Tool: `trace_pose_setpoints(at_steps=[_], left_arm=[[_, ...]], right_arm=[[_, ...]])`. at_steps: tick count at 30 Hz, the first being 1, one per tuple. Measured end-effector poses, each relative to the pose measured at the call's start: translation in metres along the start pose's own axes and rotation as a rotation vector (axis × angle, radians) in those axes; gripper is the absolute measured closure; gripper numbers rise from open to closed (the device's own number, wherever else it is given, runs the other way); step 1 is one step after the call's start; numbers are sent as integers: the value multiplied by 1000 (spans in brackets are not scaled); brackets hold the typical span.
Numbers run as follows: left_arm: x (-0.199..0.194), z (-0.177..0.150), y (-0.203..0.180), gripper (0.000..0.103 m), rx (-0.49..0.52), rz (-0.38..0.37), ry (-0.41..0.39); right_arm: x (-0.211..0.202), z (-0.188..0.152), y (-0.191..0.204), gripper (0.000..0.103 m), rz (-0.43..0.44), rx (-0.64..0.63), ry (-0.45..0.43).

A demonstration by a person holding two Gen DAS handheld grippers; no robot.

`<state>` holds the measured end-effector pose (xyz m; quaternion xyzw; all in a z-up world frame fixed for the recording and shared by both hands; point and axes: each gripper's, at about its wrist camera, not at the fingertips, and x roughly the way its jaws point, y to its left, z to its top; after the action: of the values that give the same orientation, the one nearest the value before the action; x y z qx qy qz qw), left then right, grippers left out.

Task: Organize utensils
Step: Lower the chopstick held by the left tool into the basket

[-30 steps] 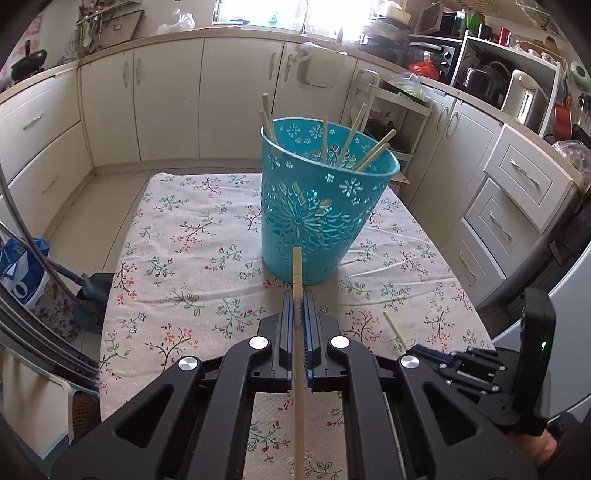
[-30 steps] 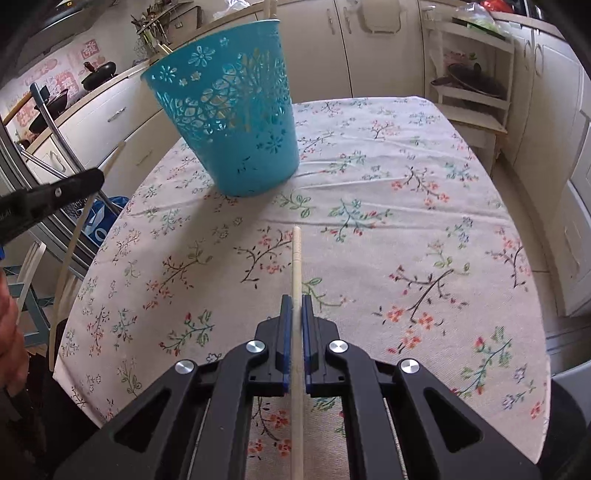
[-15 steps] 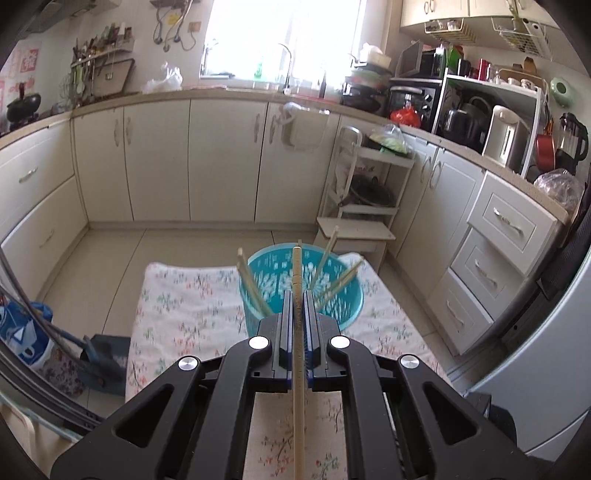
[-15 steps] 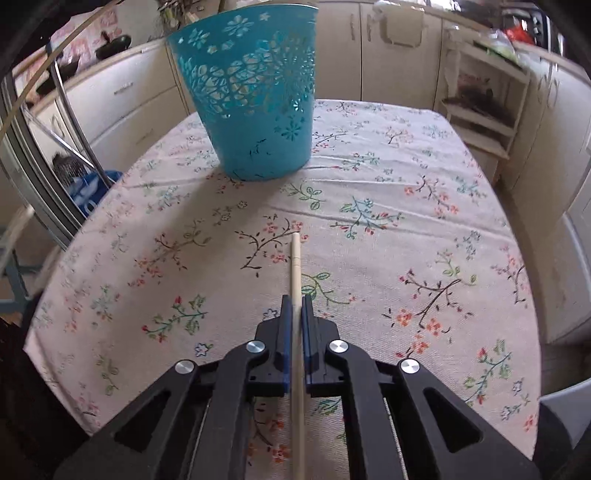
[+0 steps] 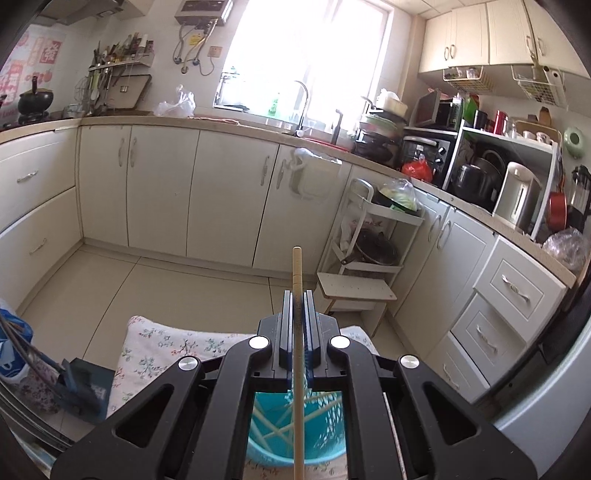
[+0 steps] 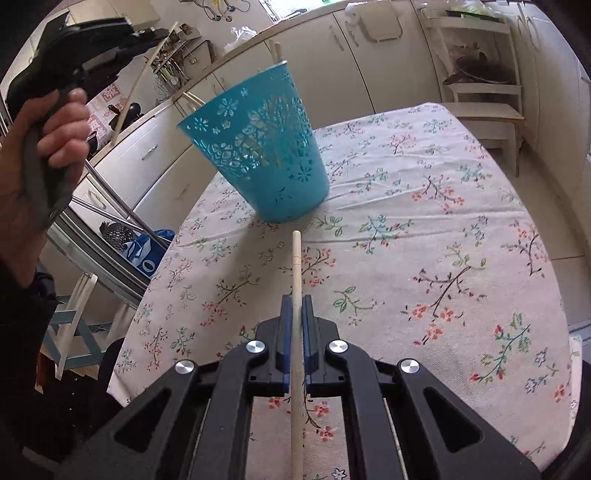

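A teal cut-out basket [image 6: 258, 147] stands on the floral tablecloth [image 6: 406, 221] and holds several wooden chopsticks. My left gripper [image 5: 297, 299] is shut on a chopstick [image 5: 297, 266], raised high and tilted up; the basket [image 5: 325, 424] shows below it through the gripper frame. In the right wrist view the left gripper [image 6: 147, 33] is up at the left, above and beside the basket, with its chopstick [image 6: 136, 85] slanting down. My right gripper [image 6: 296, 306] is shut on another chopstick [image 6: 296, 258], low over the table, pointing at the basket's base.
Kitchen cabinets [image 5: 221, 192] and a white step rack [image 5: 369, 258] stand beyond the table. A folding metal frame [image 6: 103, 229] and a blue bag [image 6: 147, 251] are at the table's left edge. Drawers [image 5: 509, 295] line the right side.
My left gripper has risen and tilted upward with its chopstick, so the basket has dropped beneath it. My right gripper has shifted a little, still holding its chopstick over the table.
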<state>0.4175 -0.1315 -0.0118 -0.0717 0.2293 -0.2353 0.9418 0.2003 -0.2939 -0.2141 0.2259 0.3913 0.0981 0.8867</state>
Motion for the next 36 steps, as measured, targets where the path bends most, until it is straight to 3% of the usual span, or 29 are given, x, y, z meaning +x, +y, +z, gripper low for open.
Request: trace_pose_setpoints(at_steps=[9, 14, 23, 36], left_arm=[[10, 11, 5, 98, -57, 18, -114], [24, 4, 5, 98, -59, 73, -156], [44, -28, 7, 98, -26, 150, -121], [46, -88, 0, 98, 66, 161, 8]], right_arm=[[11, -9, -9, 97, 7, 34, 19], [10, -9, -9, 97, 5, 30, 14], [13, -12, -10, 97, -9, 35, 19], [7, -13, -6, 97, -25, 8, 2]])
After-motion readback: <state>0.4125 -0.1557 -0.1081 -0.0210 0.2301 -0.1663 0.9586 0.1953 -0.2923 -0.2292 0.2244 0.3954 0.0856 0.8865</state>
